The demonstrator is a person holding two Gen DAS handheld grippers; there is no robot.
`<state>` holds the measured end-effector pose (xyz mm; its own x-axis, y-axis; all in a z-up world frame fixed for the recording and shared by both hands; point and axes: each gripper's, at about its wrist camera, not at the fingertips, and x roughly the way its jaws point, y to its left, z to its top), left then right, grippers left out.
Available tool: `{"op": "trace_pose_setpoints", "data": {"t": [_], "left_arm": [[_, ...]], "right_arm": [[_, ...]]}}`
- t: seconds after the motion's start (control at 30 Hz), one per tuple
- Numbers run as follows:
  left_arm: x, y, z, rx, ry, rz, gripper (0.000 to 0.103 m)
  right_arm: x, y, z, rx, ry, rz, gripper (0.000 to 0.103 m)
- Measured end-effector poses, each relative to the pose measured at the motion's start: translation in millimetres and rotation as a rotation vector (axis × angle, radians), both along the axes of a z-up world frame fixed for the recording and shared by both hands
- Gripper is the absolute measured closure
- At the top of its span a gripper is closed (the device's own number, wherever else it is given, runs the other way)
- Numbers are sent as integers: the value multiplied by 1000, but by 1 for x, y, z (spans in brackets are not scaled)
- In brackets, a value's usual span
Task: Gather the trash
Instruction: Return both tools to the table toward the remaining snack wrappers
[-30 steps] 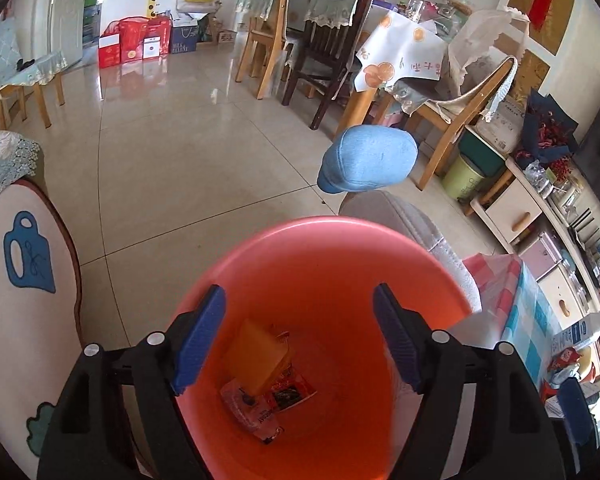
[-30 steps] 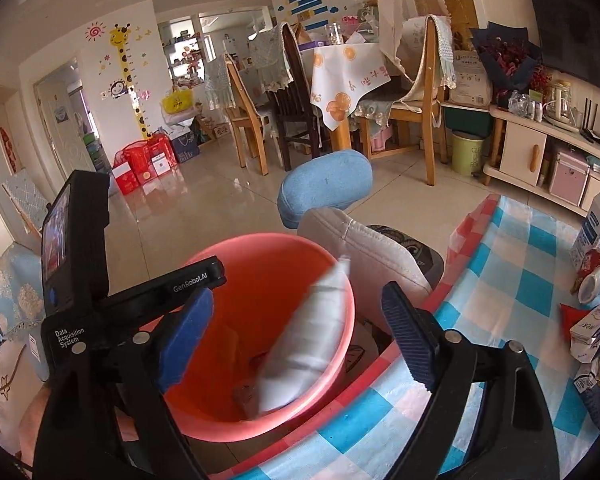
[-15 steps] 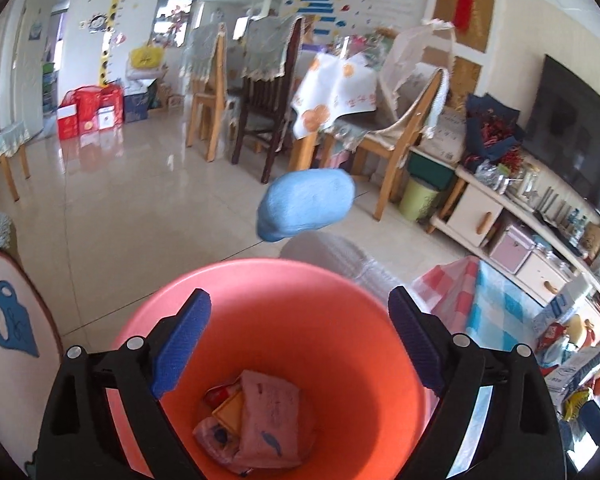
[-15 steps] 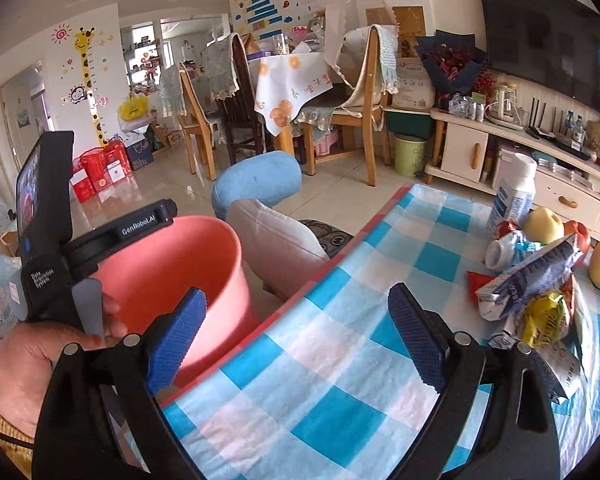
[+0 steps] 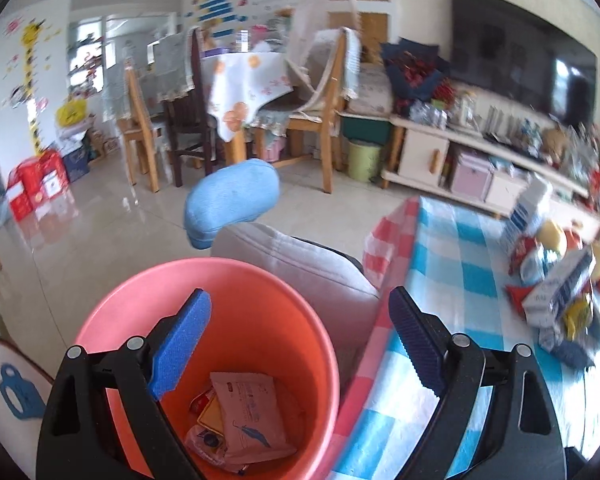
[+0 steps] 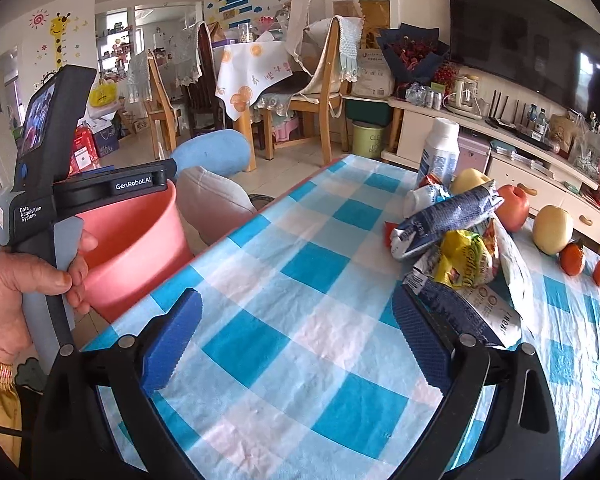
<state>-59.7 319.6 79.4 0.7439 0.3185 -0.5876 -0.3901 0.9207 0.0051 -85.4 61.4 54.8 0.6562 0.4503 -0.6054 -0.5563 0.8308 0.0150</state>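
A salmon-red bucket [image 5: 112, 316] stands on the floor beside the checked table. It holds a pink pack [image 5: 248, 412] and other wrappers. My left gripper [image 5: 296, 344] is open and empty over the bucket's mouth. My right gripper [image 6: 296, 340] is open and empty above the blue checked tablecloth [image 6: 260, 320]. A heap of wrappers [image 6: 460, 264] lies to its right, with a blue-white packet [image 6: 444, 216] on top and a yellow wrapper [image 6: 464, 256]. The bucket shows at the left of the right wrist view [image 6: 140, 236], behind the left gripper's body.
Apples [image 6: 552, 228], small oranges [image 6: 572, 258] and a white bottle [image 6: 440, 152] stand behind the heap. A grey cushioned chair [image 5: 300, 268] with a blue headrest [image 5: 232, 200] is between bucket and table. Dining chairs, a TV cabinet and a green bin [image 6: 368, 138] lie beyond.
The white pack fell from my right gripper into the bucket. My right gripper swung right over the table towards the wrapper heap. The left wrist view tilted up and right.
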Motion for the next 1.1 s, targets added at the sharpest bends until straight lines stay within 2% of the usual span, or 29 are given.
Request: {"op": "trace_pose_setpoints", "data": {"t": [0.07,0.23,0.37,0.47,0.57,0.73,0.97,1.1], "left_arm": [[5,-13,-2,7,20,-59,13],[9,-36,-3,3,6,-159,13],[14,-49,-9,-30,25,-207,13],[17,-61,-12,-26,35,-236,13],[20,-74,-15,-15,49,-250,13],[28,-95,-18,-40,60,-297,13],[49,-125,-6,-162,27,-359,13],[84,-137,1,-299,10,-374,13]], "right_arm": [[-2,-10,-1,-6,0,-10,7],[-8,-36,-1,-3,-3,-33,7],[-13,-58,2,10,-13,-54,7],[-14,-75,3,20,-20,-75,7],[-10,-95,6,46,-22,-114,7],[3,-132,9,93,-28,-196,7],[23,-174,11,61,-36,-281,7],[31,-199,16,110,-11,-298,6]]}}
